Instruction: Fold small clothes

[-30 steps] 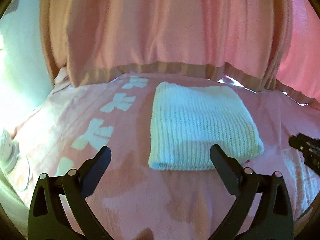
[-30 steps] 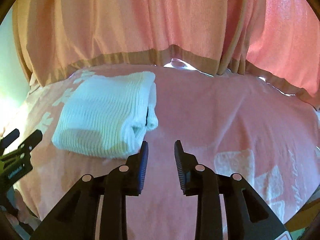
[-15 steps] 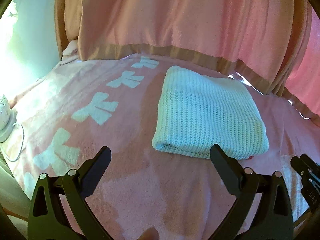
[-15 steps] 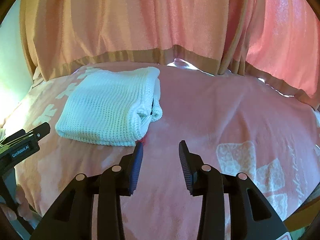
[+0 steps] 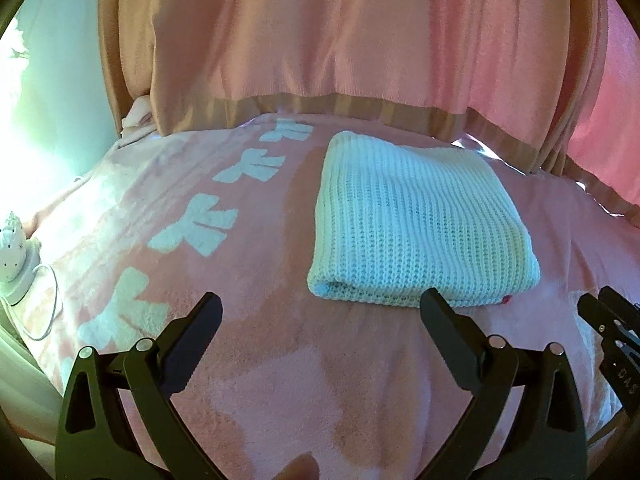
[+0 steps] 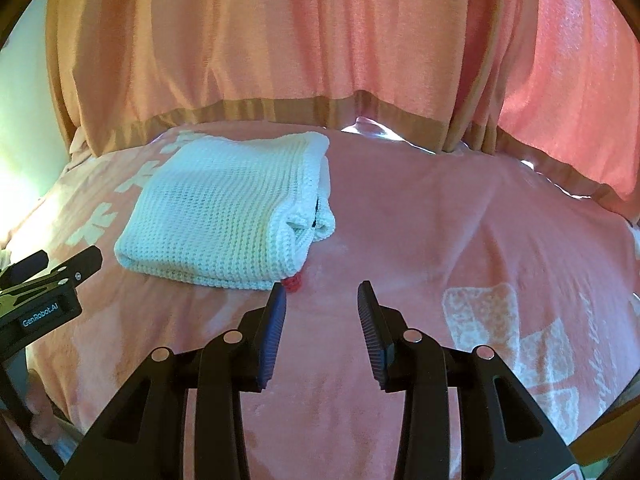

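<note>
The pink blanket (image 6: 440, 220) lies bare from its middle to its right edge, open to a gripper. The folded white knit garment (image 6: 228, 212) takes up the back left part. A curtain (image 6: 280, 40) hangs along the back edge and blocks any reach beyond it. Near the left edge a white lamp (image 5: 12, 256) and its cord (image 5: 50, 308) stand in the way.

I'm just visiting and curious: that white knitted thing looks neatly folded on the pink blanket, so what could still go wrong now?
1. The right claw hangs open close to the white knit's near corner, by a small red bit; a nudge could snag it.
2. The loose layers on the knit's right side might spring open.
3. The soft pink blanket could bunch if either claw drags, tilting the stack.
</note>
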The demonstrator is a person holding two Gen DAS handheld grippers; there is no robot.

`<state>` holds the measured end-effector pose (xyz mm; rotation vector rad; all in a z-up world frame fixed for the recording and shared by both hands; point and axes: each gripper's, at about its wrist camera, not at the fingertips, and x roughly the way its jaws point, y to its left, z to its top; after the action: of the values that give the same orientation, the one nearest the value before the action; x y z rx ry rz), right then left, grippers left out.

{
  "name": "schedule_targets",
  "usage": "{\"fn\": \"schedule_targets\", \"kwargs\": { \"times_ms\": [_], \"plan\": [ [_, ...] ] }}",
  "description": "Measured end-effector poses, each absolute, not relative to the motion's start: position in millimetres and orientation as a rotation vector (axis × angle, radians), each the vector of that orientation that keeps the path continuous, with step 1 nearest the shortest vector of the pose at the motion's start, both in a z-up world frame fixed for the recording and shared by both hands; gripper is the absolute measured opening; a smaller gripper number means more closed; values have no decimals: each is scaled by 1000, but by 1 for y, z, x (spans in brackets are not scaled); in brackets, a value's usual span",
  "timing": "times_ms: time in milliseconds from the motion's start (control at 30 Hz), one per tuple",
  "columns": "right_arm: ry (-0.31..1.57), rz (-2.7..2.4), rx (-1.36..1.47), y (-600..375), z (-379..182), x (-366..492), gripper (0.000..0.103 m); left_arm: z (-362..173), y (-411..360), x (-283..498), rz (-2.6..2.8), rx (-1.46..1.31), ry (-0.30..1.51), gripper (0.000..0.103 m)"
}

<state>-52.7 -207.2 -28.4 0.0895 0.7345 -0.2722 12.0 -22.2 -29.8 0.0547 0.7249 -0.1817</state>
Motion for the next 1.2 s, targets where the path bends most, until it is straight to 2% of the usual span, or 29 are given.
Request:
{"fn": "schedule_targets", "kwargs": {
  "times_ms": [1200],
  "plan": [
    [757,-223,97,-208,-36,-51,37,-45,-36,13,-157,130,776,98]
  ]
}}
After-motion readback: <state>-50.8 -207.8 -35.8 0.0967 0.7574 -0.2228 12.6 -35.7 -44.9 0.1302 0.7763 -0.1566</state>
